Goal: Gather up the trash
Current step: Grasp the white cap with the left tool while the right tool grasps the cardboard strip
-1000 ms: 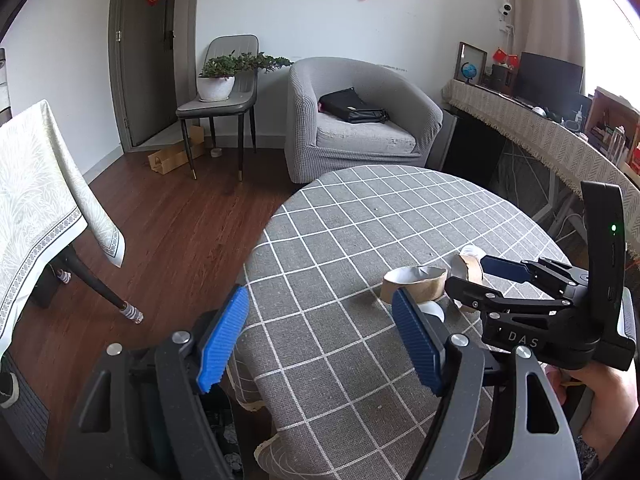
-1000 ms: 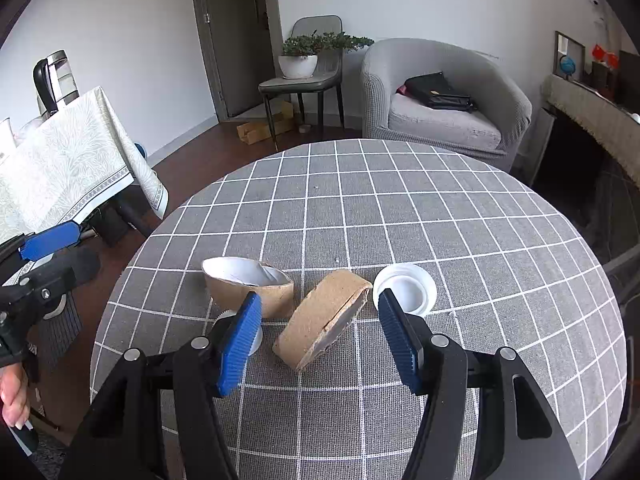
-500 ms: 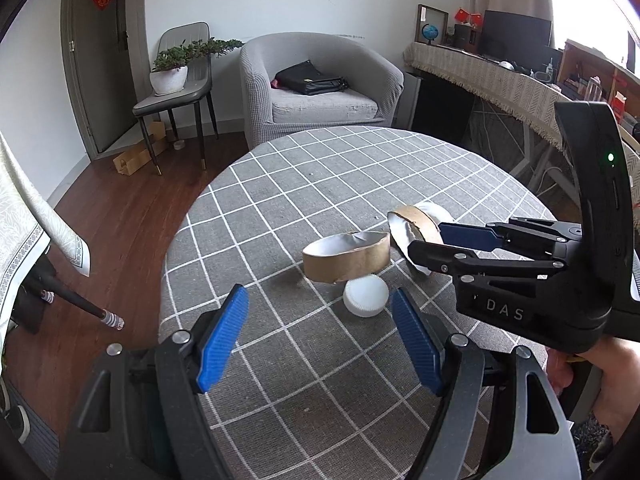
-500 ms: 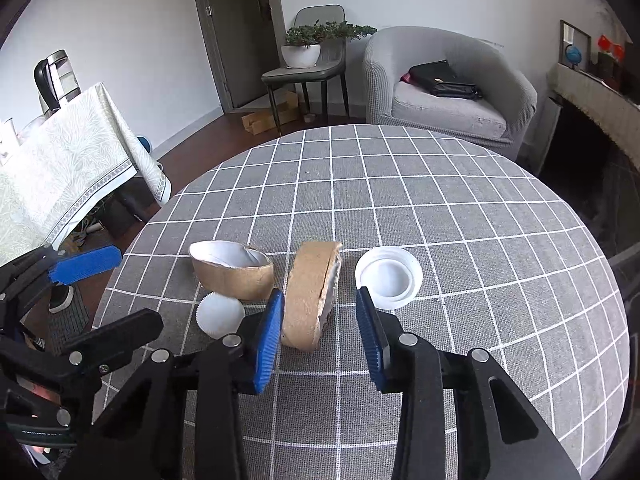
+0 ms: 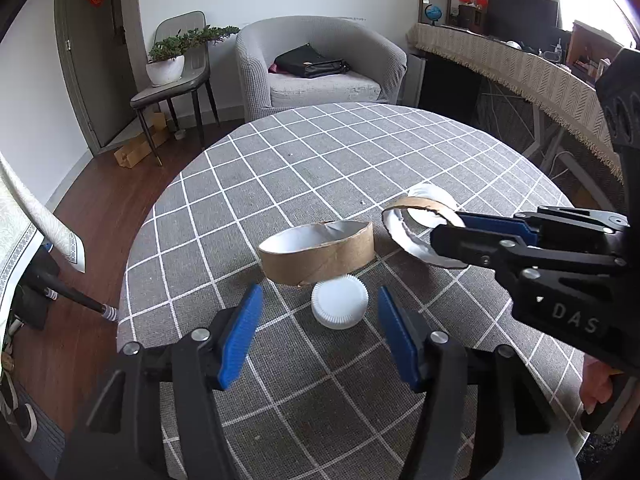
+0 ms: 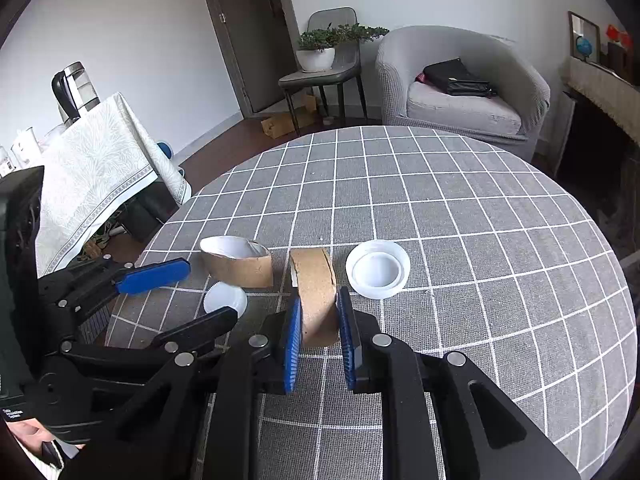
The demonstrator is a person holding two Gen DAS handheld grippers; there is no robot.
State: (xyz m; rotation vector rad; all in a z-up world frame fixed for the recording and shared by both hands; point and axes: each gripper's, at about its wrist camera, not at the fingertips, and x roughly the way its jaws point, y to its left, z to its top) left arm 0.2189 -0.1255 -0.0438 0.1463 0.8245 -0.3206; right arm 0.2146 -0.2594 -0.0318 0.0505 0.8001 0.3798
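Two torn brown cardboard rings, a white ridged cap and a white lid lie on the grey checked table (image 5: 344, 148). My right gripper (image 6: 319, 309) is shut on one cardboard ring (image 6: 316, 296), which stands on edge between the blue pads; the left wrist view shows that ring (image 5: 416, 236) held in the right gripper (image 5: 446, 226). My left gripper (image 5: 319, 338) is open and closing, and the white cap (image 5: 339, 306) sits between its fingers untouched. Just beyond the cap lies the other cardboard ring (image 5: 316, 254). The white lid (image 6: 378, 268) rests right of the held ring.
A grey armchair (image 5: 316, 68) with a black bag stands beyond the table. A chair with a potted plant (image 5: 168, 60) is at the back left, and a cloth-covered table (image 6: 92, 176) is to the left. A long draped sideboard (image 5: 520, 68) runs along the right.
My right gripper has shut on the cardboard ring and stood it on edge. My left gripper has come in over the table to the white cap, its jaws narrower.
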